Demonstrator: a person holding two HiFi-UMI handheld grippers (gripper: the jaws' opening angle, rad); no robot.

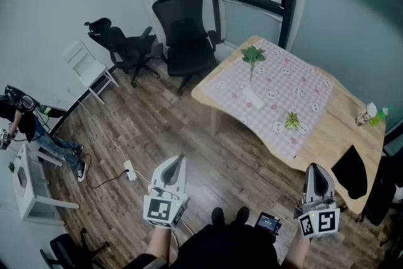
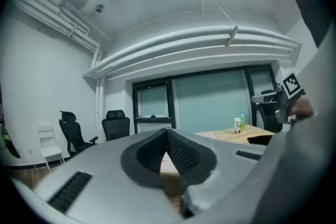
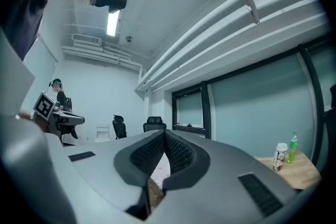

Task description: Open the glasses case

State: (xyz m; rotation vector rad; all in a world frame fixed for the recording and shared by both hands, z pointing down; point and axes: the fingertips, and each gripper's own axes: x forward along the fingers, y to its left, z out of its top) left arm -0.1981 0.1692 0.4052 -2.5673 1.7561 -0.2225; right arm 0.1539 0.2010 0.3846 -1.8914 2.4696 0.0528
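Note:
A white oblong case [image 1: 253, 97] lies on the pink checked cloth [image 1: 296, 88] of the wooden table [image 1: 343, 126], far ahead of both grippers. I cannot make out whether its lid is up. My left gripper [image 1: 178, 160] is held low over the floor near my body, its jaws meeting at the tip with nothing between them [image 2: 167, 131]. My right gripper [image 1: 317, 168] hangs by the table's near corner, also shut and empty [image 3: 164, 132]. Both point level toward the table and window.
Two small green plants [image 1: 252, 55] [image 1: 291, 120] stand on the cloth. A black object [image 1: 351, 171] and a bottle [image 1: 373, 114] sit at the table's right side. Black office chairs [image 1: 184, 28] stand behind it. A cable and power strip [image 1: 129, 169] lie on the floor. A person [image 1: 28, 126] is at far left.

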